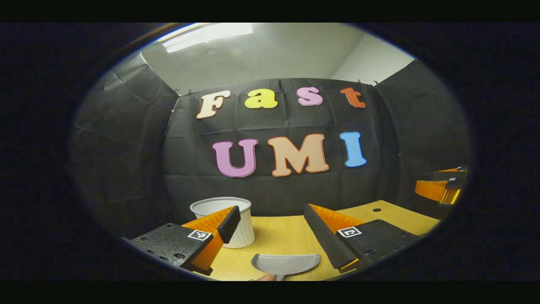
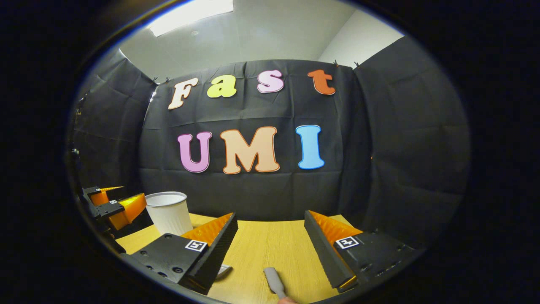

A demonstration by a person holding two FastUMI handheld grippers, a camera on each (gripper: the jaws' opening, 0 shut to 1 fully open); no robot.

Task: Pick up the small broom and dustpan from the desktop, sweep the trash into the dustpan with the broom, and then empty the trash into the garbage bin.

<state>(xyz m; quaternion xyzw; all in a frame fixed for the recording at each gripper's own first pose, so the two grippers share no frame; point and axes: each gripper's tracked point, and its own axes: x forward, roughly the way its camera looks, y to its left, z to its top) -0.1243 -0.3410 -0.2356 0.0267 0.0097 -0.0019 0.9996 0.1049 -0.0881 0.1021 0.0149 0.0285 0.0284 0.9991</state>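
The left gripper (image 1: 272, 230) is released, with its fingers wide apart above the wooden desk (image 1: 278, 236). Between them, at the near edge, lies the gray dustpan (image 1: 286, 264), flat with a curved rim. A white ribbed bin (image 1: 228, 219) stands far left. The right gripper (image 2: 270, 242) is released too; a gray handle (image 2: 274, 282), perhaps the broom's, lies near between its fingers.

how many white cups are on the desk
1. The white ribbed cup stands upright on the wooden desk near the back wall, partly behind the left gripper's finger; the right gripper view shows the same cup at far left. Others may be hidden.
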